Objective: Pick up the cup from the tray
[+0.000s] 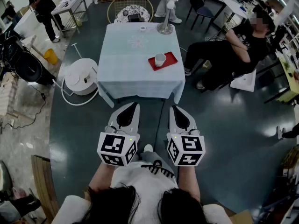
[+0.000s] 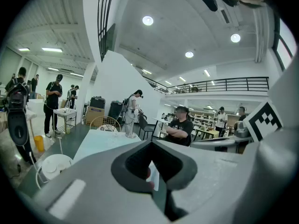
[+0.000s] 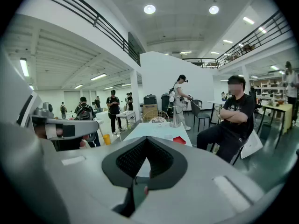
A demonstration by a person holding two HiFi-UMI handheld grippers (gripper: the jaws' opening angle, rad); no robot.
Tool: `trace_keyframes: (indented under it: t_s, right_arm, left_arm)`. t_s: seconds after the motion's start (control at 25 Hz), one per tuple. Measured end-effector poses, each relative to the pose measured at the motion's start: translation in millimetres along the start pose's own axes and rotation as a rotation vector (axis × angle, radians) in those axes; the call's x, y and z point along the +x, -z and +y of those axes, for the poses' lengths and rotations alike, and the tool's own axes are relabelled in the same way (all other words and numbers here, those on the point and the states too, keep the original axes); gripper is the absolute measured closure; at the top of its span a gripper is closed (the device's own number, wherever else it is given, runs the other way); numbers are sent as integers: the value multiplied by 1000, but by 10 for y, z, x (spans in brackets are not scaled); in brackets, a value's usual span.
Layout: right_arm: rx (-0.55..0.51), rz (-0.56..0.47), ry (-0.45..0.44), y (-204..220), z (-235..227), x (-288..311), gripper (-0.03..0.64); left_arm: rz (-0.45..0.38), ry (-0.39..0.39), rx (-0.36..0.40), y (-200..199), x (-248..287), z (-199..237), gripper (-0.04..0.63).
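Note:
A white cup (image 1: 160, 59) stands on a red tray (image 1: 171, 58) near the right edge of a table with a pale cloth (image 1: 126, 59). In the right gripper view the cup (image 3: 168, 136) and the tray (image 3: 180, 140) show small, far beyond the jaws. Both grippers hang over the dark floor, well short of the table's near edge. My left gripper (image 1: 135, 105) (image 2: 150, 143) is shut and holds nothing. My right gripper (image 1: 173, 108) (image 3: 148, 139) is shut and holds nothing too.
A person sits in a chair (image 1: 233, 50) just right of the table. A metal stand (image 1: 166, 26) and a small white dish (image 1: 142, 28) are at the table's far side, with a round-backed chair (image 1: 133, 8) behind. A white round floor unit (image 1: 81, 76) lies left of the table.

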State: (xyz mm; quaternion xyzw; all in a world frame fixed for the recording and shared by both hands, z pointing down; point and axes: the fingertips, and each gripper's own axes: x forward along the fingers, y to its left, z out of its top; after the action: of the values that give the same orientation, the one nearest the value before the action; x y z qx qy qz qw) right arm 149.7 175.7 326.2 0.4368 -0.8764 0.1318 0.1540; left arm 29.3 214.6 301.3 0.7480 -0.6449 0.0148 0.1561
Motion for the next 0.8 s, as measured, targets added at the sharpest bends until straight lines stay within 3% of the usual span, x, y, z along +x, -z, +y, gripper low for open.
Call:
trace_keyframes:
  t_s: [0.56,0.72,0.8]
  right_arm:
    - [12,12,-7,62,-87,120,594]
    - [50,-19,-60,45,-129,138,592]
    - [41,-28,-121,28,-98,132,515]
  left_arm:
    - [40,-4,3,128,145,-53,595]
    - [41,1,-2,135,205,-129,595]
    - [38,-6,3,128,223,-153,595]
